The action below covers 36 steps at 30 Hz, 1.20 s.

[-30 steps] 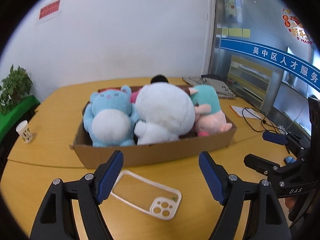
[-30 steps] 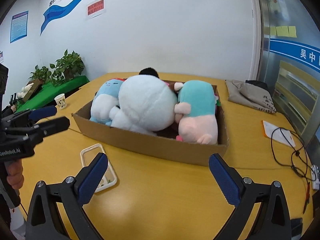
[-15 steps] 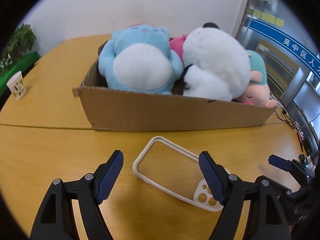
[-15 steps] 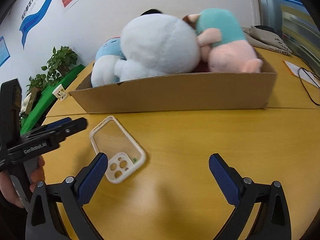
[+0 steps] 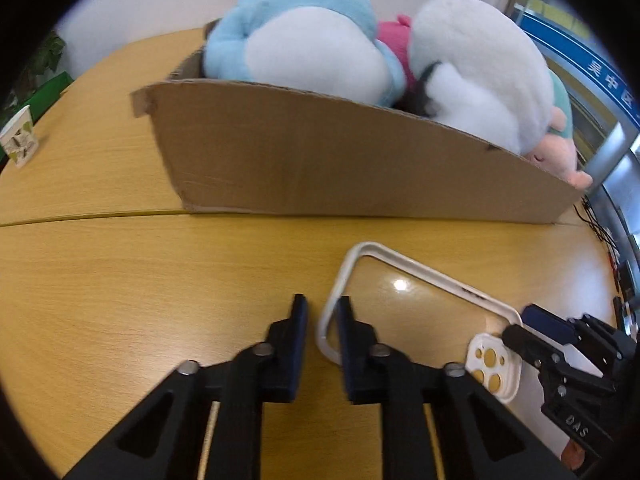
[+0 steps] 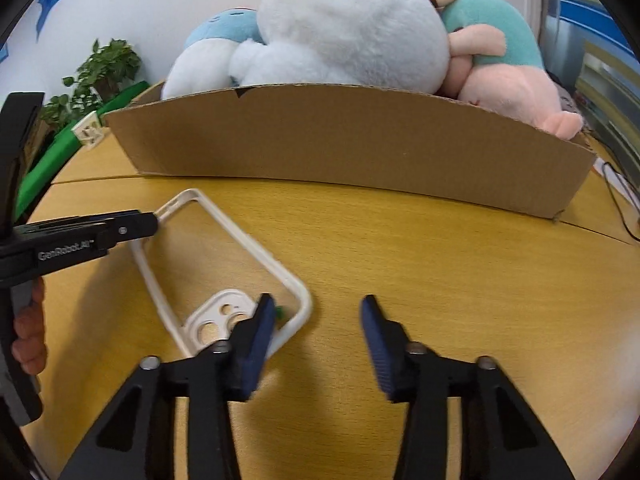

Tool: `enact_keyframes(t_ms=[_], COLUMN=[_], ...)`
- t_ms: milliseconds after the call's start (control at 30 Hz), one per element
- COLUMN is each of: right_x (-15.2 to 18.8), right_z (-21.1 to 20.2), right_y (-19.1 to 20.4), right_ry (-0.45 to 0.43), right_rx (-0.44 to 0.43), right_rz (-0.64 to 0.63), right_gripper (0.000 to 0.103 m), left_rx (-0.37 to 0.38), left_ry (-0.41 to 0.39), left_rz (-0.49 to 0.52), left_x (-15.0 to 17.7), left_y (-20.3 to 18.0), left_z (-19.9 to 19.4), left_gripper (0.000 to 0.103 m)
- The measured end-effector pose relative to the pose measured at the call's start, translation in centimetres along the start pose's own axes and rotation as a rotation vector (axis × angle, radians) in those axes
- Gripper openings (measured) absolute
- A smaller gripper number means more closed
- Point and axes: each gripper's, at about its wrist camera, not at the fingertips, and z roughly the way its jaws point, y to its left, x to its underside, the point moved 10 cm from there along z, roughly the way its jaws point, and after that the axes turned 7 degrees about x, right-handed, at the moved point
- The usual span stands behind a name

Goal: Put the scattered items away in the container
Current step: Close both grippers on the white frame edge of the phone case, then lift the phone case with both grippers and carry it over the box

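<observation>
Both grippers have dropped to the phone case (image 5: 420, 312): left gripper (image 5: 320, 316) pinches its rim; right gripper (image 6: 318, 320) closing, its corner between the fingers.

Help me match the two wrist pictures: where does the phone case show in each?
Left wrist: the phone case lies lower right of centre, on the table in front of the box, camera cutout nearest the lens.
Right wrist: the phone case lies lower left, again in front of the box.
Shared landmark: the cardboard box of plush toys, across the upper middle of both.
</observation>
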Motion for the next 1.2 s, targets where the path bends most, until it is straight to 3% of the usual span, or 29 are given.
enact_keyframes(t_ms=[167, 433, 667, 867, 1200], right_x=[0.3, 0.6, -1.0, -5.7, -16.6], right_z=[-0.3, -0.9, -3.0, -7.7, -14.7], right_y=[-0.5, -1.9, -4.2, -5.5, -5.7], right_ry=[-0.001, 0.001, -0.05, -0.185, -0.409], right_rx=[-0.026, -0.064, -0.078, -0.061, 0.001], right_rz=[-0.007, 0.035, 0.071, 0.056, -0.065], right_gripper=[0.02, 0.015, 0.011, 0.01, 0.01], left_rx=[-0.02, 0.002, 0.032, 0.052, 0.063], left_ry=[0.01, 0.026, -0.038, -0.153, -0.321], left_rz=[0.043, 0.034, 0.069, 0.098, 0.16], left_x=[1.1, 3.1, 1.6, -3.5, -13.8], left_y=[-1.5, -3.1, -4.4, -5.9, -9.8], left_z=[-0.3, -1.5, -4.4, -8.8, -13.3], left_gripper=[0.007, 0.006, 0.005, 0.005, 0.005])
